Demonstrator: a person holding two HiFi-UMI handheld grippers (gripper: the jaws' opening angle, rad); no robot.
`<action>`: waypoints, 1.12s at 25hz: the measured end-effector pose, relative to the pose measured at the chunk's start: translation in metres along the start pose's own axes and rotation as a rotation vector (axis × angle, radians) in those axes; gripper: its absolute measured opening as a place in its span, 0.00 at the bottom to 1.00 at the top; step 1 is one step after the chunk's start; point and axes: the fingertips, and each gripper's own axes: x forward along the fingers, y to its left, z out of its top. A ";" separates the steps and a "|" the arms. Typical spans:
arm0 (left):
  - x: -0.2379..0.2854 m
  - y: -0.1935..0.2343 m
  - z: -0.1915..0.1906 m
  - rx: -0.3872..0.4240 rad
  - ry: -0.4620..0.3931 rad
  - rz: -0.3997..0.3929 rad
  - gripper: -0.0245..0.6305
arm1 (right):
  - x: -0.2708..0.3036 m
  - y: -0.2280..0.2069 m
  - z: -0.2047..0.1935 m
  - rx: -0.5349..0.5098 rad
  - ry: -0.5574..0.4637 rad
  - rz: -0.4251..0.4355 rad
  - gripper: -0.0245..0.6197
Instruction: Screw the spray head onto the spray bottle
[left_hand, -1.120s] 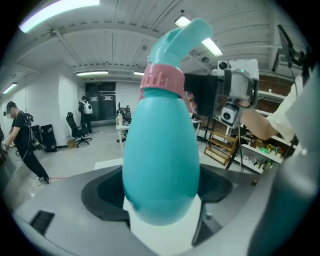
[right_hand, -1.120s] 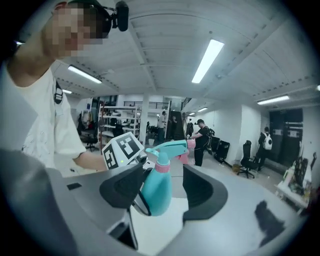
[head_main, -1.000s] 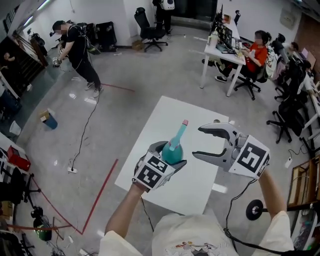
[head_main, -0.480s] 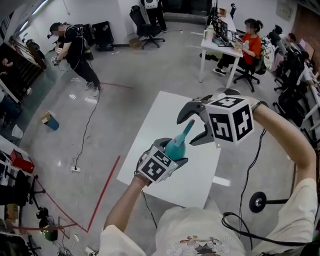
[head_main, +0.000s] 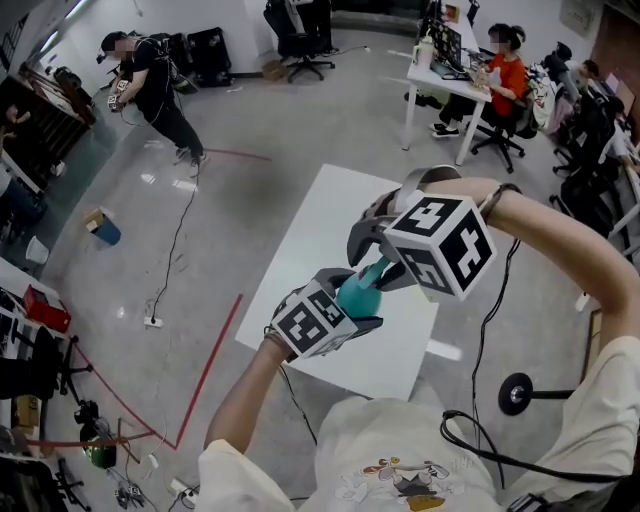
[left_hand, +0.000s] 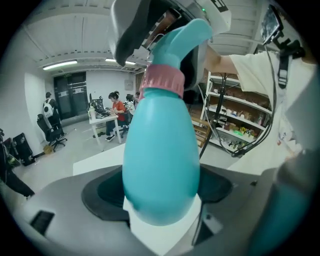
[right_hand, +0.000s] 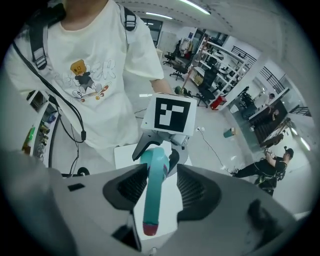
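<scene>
Left hand-held gripper (head_main: 348, 300) pinches the teal bottle (left_hand: 159, 160) by its round body, holding it tilted above the white desk (head_main: 320, 225). A spray head (left_hand: 192, 37) sits on the bottle's neck over a pink collar (left_hand: 162, 82). At the bottle's top end, the right hand-held gripper (head_main: 378, 262) has its jaws closing around the spray head, with a slim gap showing on one side.

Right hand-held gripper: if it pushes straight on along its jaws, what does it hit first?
The spray head, already lying between the closing jaws of the right hand-held gripper; pads don't look pressed on it yet. Next, probably the spray bottle body in the left hand-held gripper.
</scene>
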 end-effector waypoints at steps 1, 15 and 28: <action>0.000 -0.003 0.001 -0.001 -0.003 -0.014 0.66 | -0.001 0.001 0.001 -0.002 -0.003 0.004 0.33; -0.012 -0.039 -0.001 0.010 -0.033 -0.159 0.66 | 0.000 0.021 0.022 -0.015 -0.036 0.092 0.24; -0.072 -0.145 -0.015 0.238 -0.052 -0.887 0.66 | -0.023 0.063 0.094 -0.172 -0.229 0.273 0.24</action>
